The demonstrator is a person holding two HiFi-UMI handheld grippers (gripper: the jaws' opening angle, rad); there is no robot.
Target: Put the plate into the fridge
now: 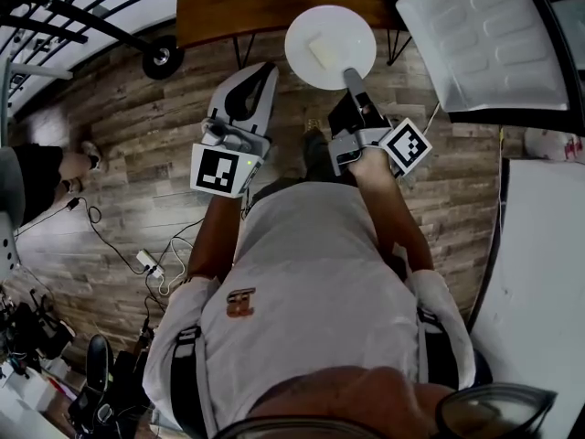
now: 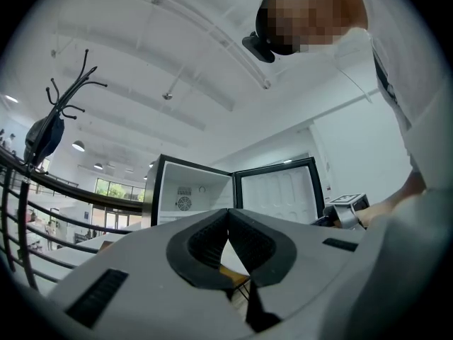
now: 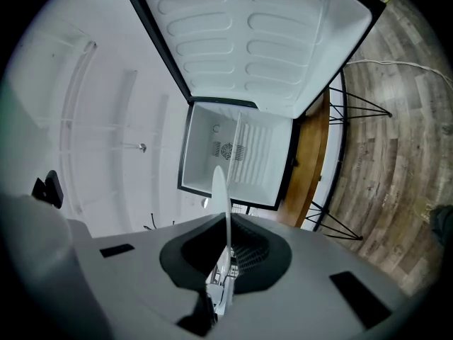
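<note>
White plate [image 1: 329, 47], rim pinched in right tongs [image 1: 350, 74], faces the open fridge [image 3: 249, 153]; left tongs [image 1: 267, 68] pressed together.

- The white, round plate [image 1: 352, 33] is level, its near rim clamped in the right gripper [image 1: 350, 77]. A pale square piece [image 1: 326, 51] lies on it. It hangs just in front of the fridge, not inside yet.
- The fridge [image 3: 233, 154] is small and black-framed with a white interior. It stands on a wooden table [image 1: 219, 3], its door [image 3: 262, 41] swung wide open and a round vent on the back wall.
</note>
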